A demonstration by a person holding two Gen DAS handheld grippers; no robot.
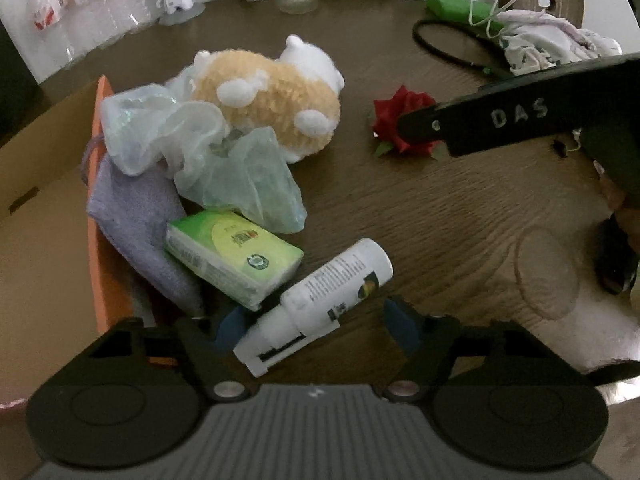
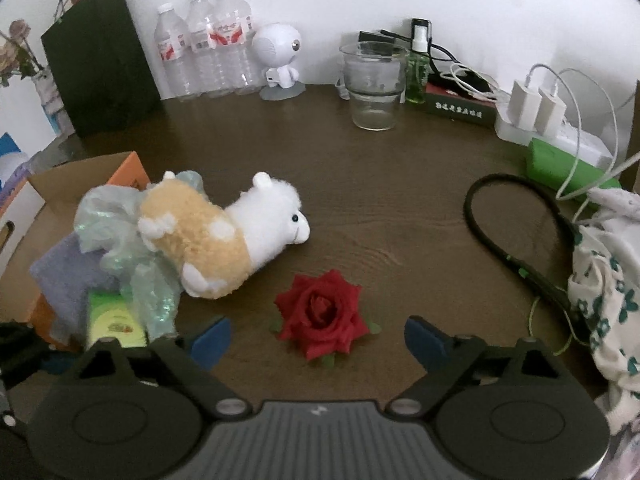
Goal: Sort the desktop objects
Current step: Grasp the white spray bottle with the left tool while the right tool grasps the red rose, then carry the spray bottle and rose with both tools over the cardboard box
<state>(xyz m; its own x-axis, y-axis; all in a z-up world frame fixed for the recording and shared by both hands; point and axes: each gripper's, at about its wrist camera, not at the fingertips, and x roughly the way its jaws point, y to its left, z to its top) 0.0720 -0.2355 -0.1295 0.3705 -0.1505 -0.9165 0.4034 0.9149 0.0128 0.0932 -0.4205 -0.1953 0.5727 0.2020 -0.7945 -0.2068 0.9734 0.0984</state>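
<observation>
A white bottle [image 1: 316, 304] lies on its side on the brown table between the fingers of my left gripper [image 1: 316, 320], which is open around it. A green tissue pack [image 1: 234, 256], a purple cloth [image 1: 136, 224], a pale gauze bag [image 1: 208, 160] and a tan-and-white plush [image 1: 276, 96] lie just ahead of it. My right gripper [image 2: 318, 338] is open with a red rose [image 2: 324, 316] lying between its fingers. The plush [image 2: 224, 236] lies to its left. The right gripper's body [image 1: 500, 116] also shows in the left wrist view, over the rose [image 1: 396, 114].
A cardboard box [image 1: 44, 216] with an orange edge is at the left. Water bottles [image 2: 208, 48], a white robot figure [image 2: 280, 56], a glass cup [image 2: 374, 84], a spray bottle [image 2: 418, 68] and chargers [image 2: 536, 108] line the back wall. A black cable loop [image 2: 516, 232] and floral cloth [image 2: 608, 292] lie right.
</observation>
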